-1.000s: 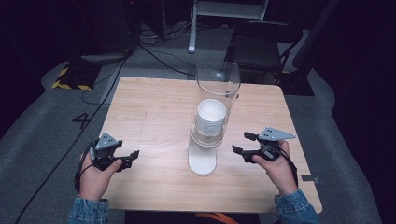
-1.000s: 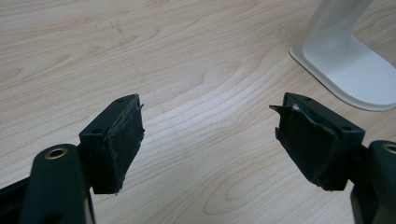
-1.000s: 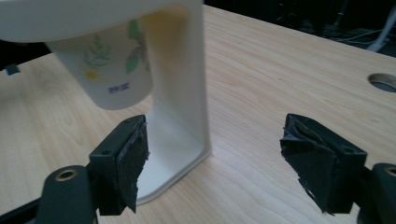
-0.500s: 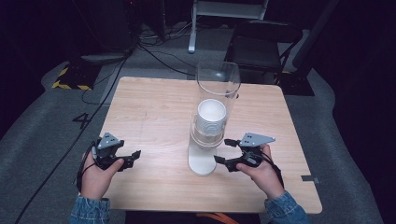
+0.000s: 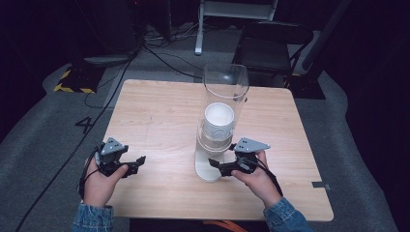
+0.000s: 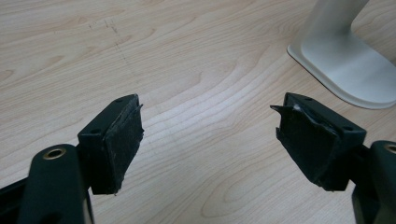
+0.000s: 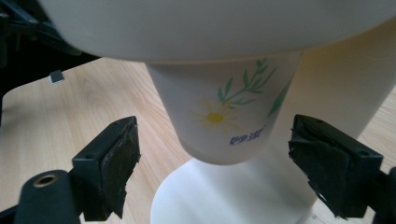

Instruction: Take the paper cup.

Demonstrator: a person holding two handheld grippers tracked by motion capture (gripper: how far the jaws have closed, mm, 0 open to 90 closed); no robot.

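Both tongs stand with their jaws apart and hold nothing. From the high view, the left tongs (image 5: 126, 166) rest low over the bare wood of the worktop (image 5: 159, 121), well apart from the cup dispenser (image 5: 220, 125), as if parked while the other hand works. The right tongs (image 5: 218, 166) point inward at the dispenser's white foot, just beside it, below the clear tube where a stack of paper cups (image 5: 218, 124) sits; a hand (image 5: 256, 176) grips them from behind. That low, sideways approach makes sense, since the cups leave the dispenser from the bottom, so I judge the step in hand to be taking hold of the lowest cup. In the left gripper view, the open jaws frame plain wood grain, with the dispenser's white base (image 6: 350, 60) off at the upper right, near but not touched. In the right gripper view, the lowest cup (image 7: 224, 112), printed with a daisy and green sprigs, hangs out from under the dispenser's white collar (image 7: 210, 28), straight between the two black pads. Each pad looks to stand clear of the cup's wall, though the steep angle makes the gaps hard to judge. The cup's foot hangs above the base, so a grip and a downward pull would likely free it.
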